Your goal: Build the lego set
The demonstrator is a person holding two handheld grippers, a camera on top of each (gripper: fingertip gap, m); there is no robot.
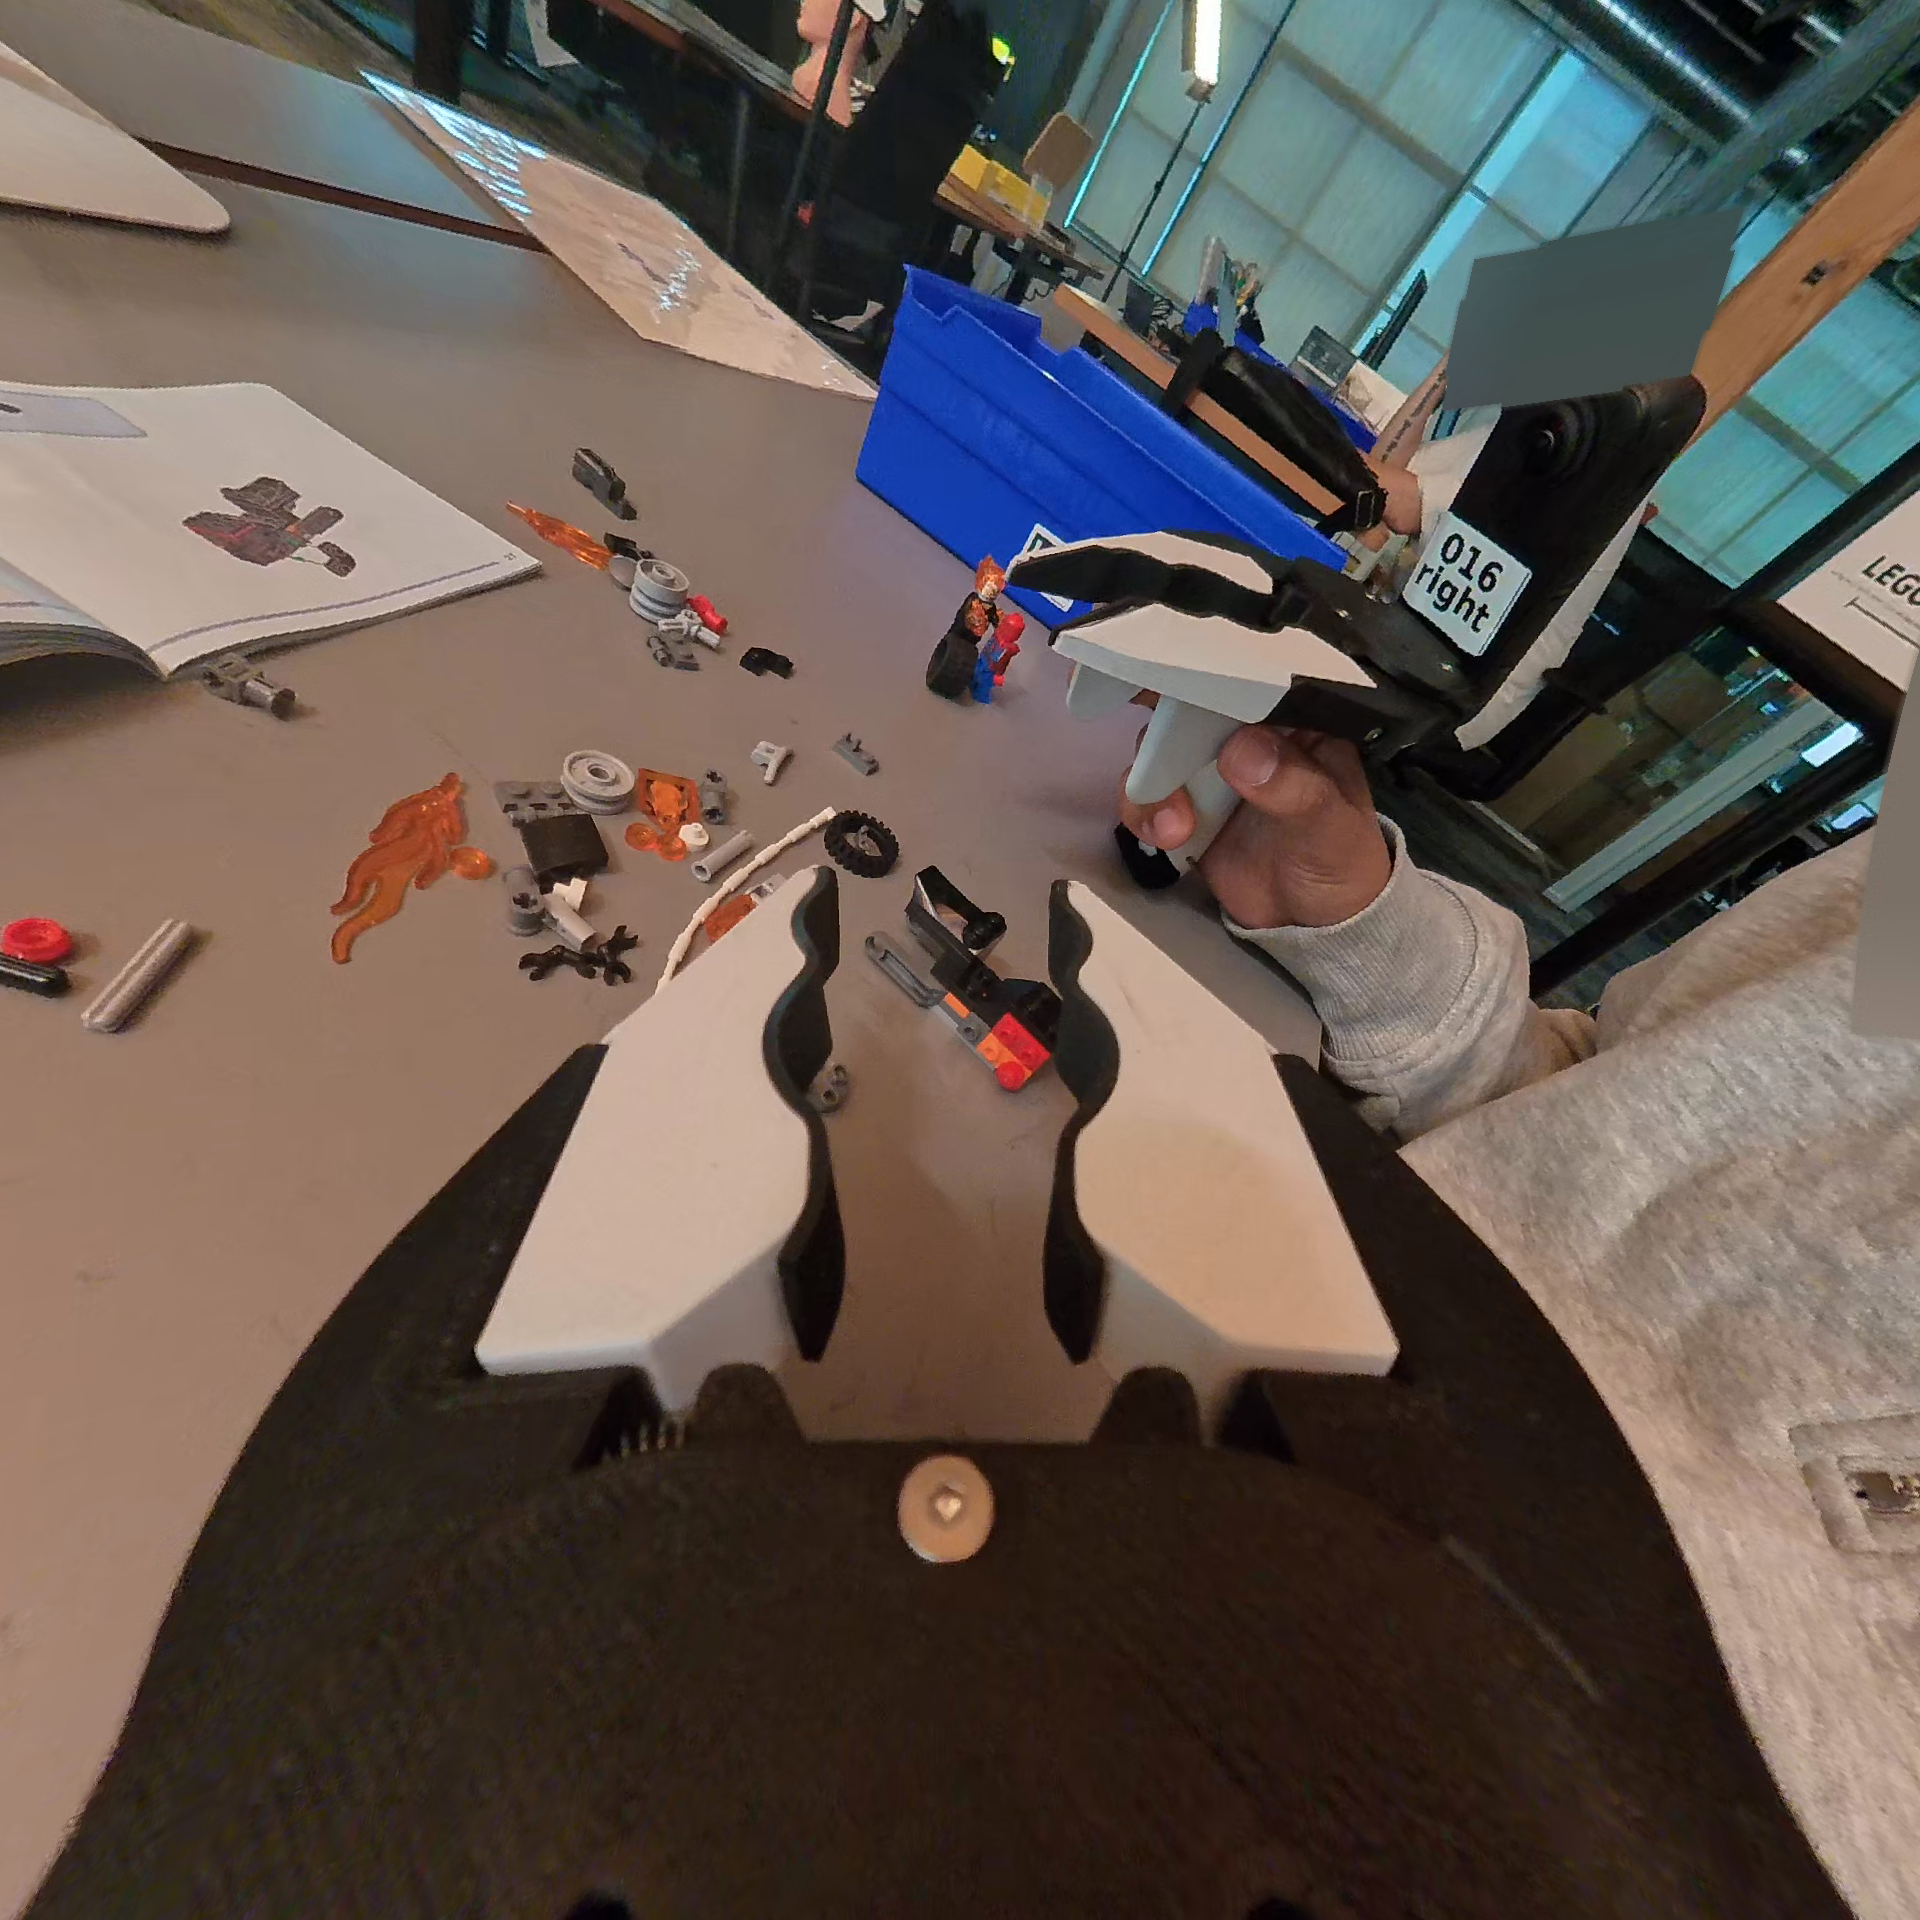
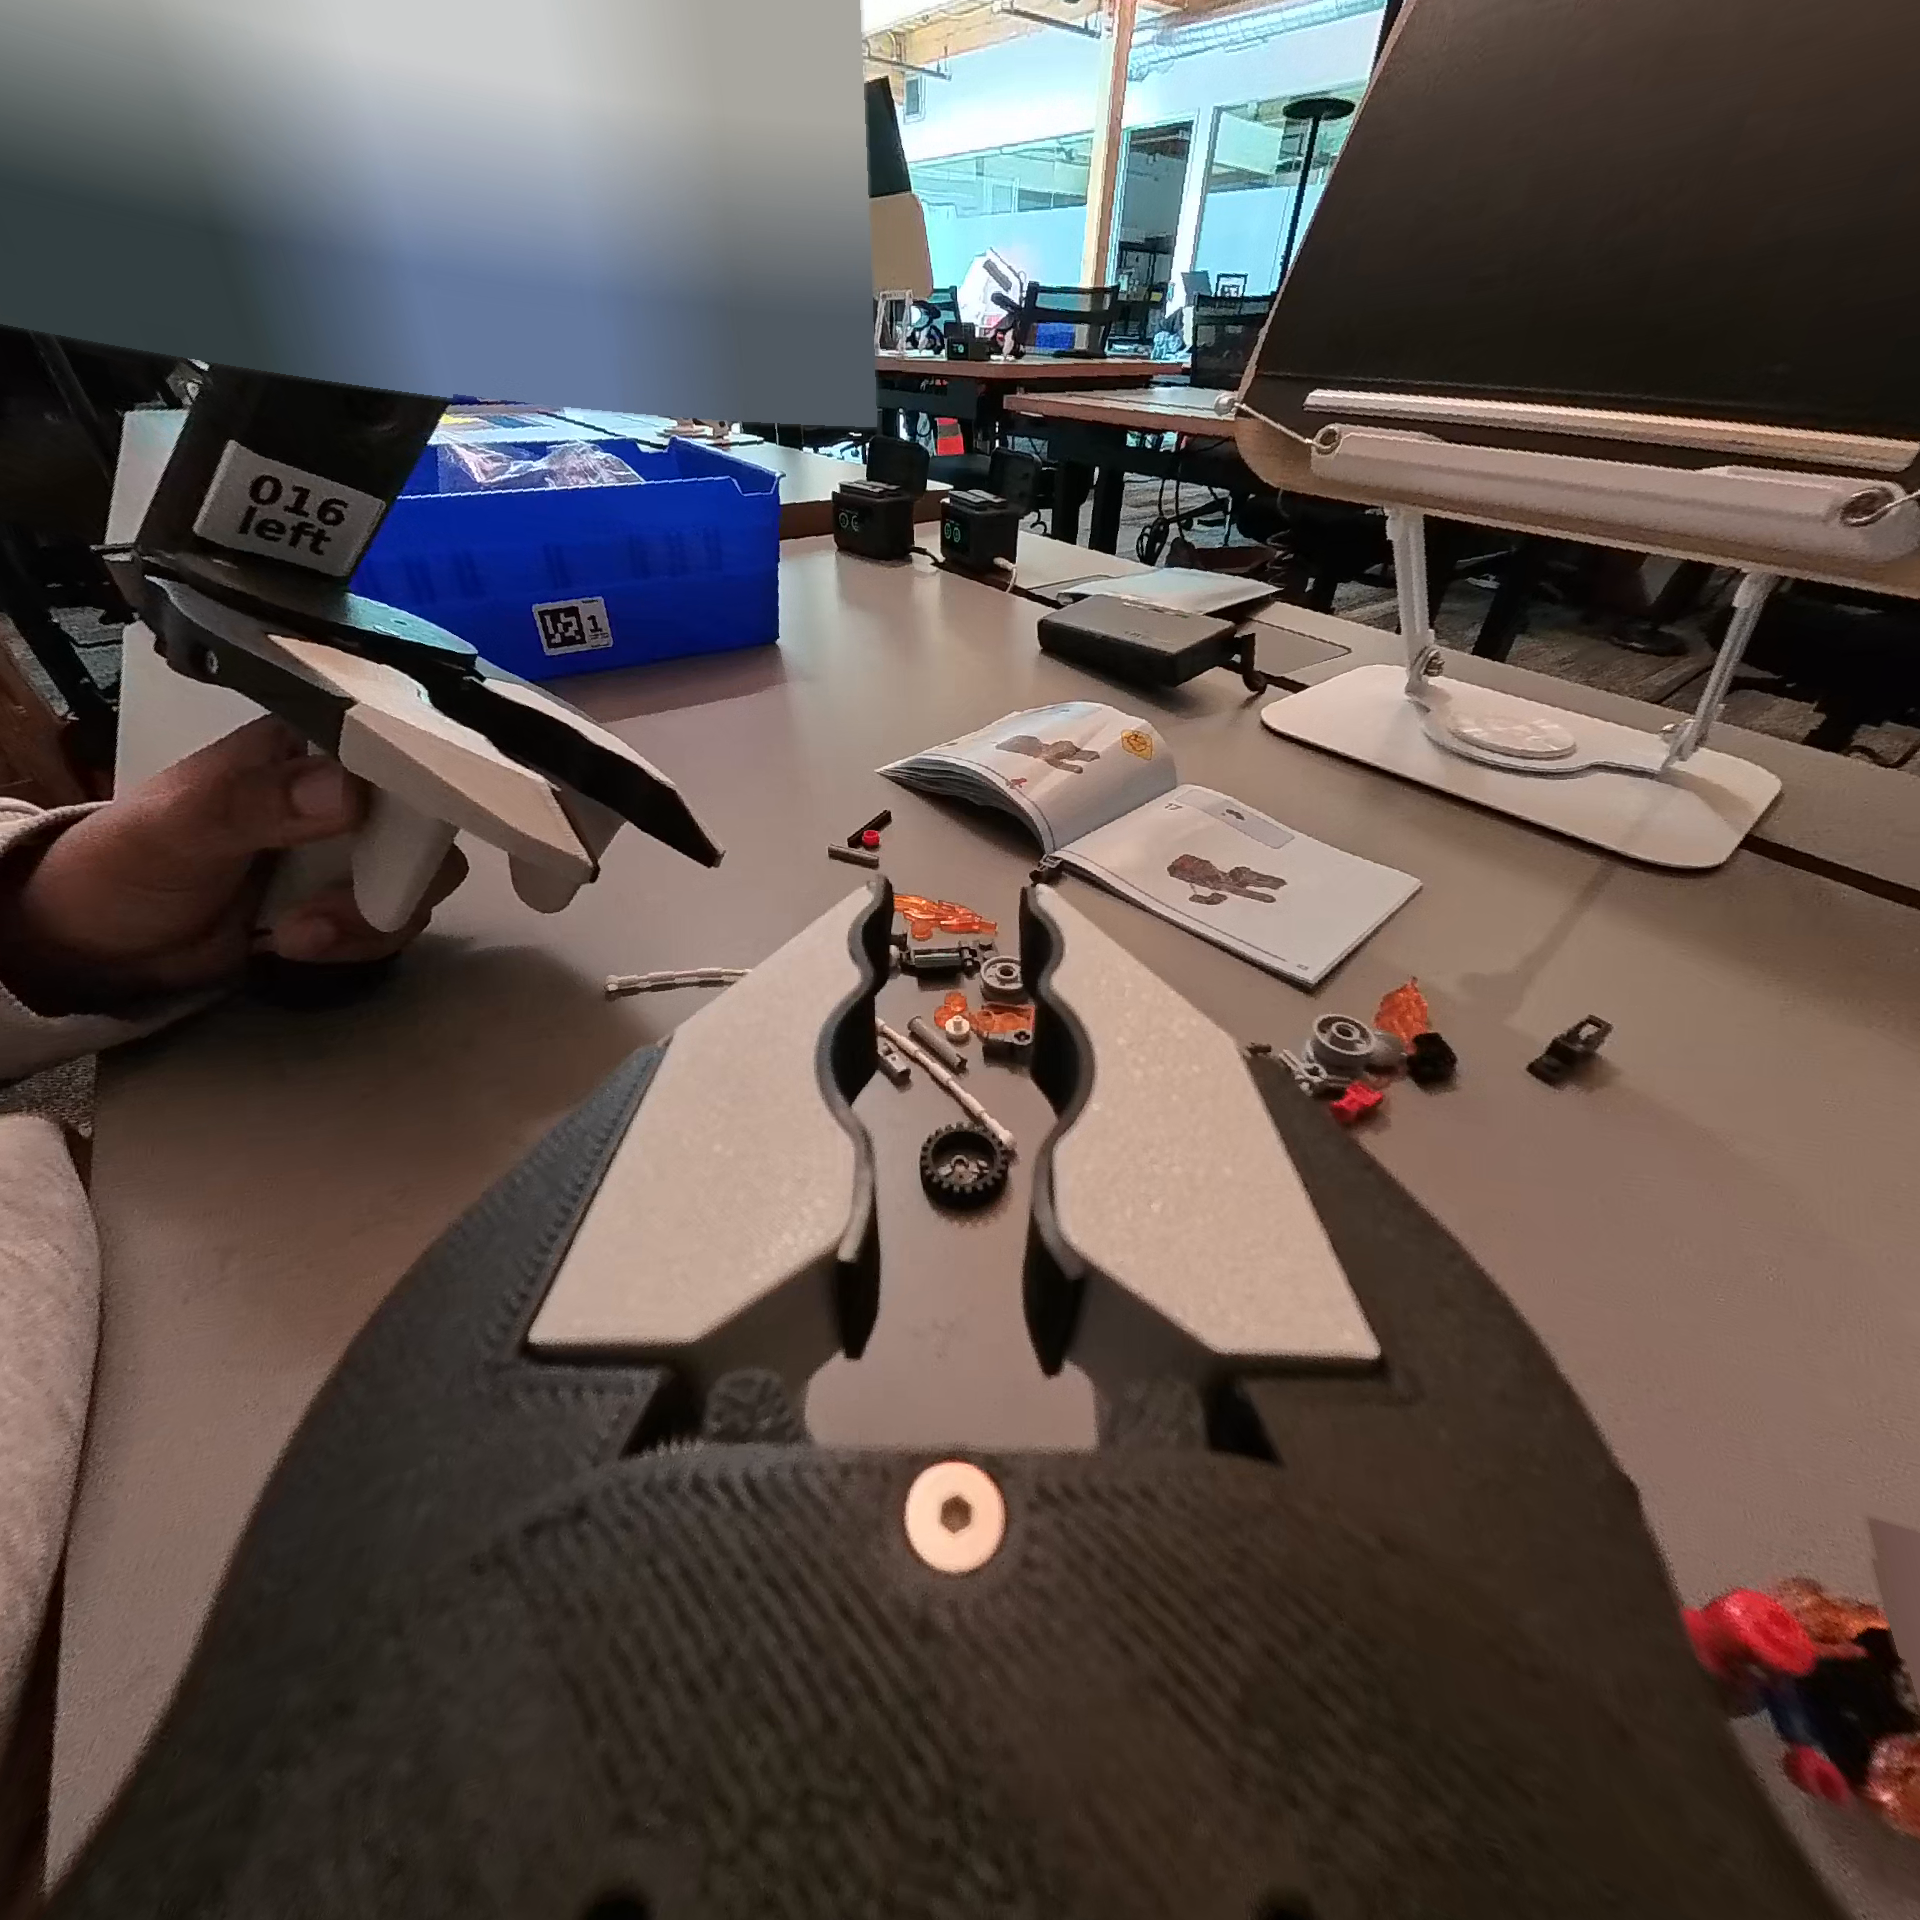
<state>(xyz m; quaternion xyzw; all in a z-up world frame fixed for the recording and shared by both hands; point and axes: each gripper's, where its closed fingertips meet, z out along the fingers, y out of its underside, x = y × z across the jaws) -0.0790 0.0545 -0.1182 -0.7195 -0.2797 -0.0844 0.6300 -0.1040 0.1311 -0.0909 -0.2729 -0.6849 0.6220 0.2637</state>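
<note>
Loose lego pieces lie scattered on the grey table. My left gripper is open and empty, held above a small black, orange and red partial build that shows between its fingers. My right gripper is open and empty above the table, and a black tire lies between its fingers in view. The tire also shows in the left wrist view, near an orange flame piece. The right gripper hovers near two minifigures. The left gripper shows in the right wrist view.
An open instruction booklet lies behind the pieces. A blue bin stands at the table's far edge. A white monitor stand and a black box sit at the back right. The minifigures stand at the right. My left tips are roughly 10 cm from the orange flame piece.
</note>
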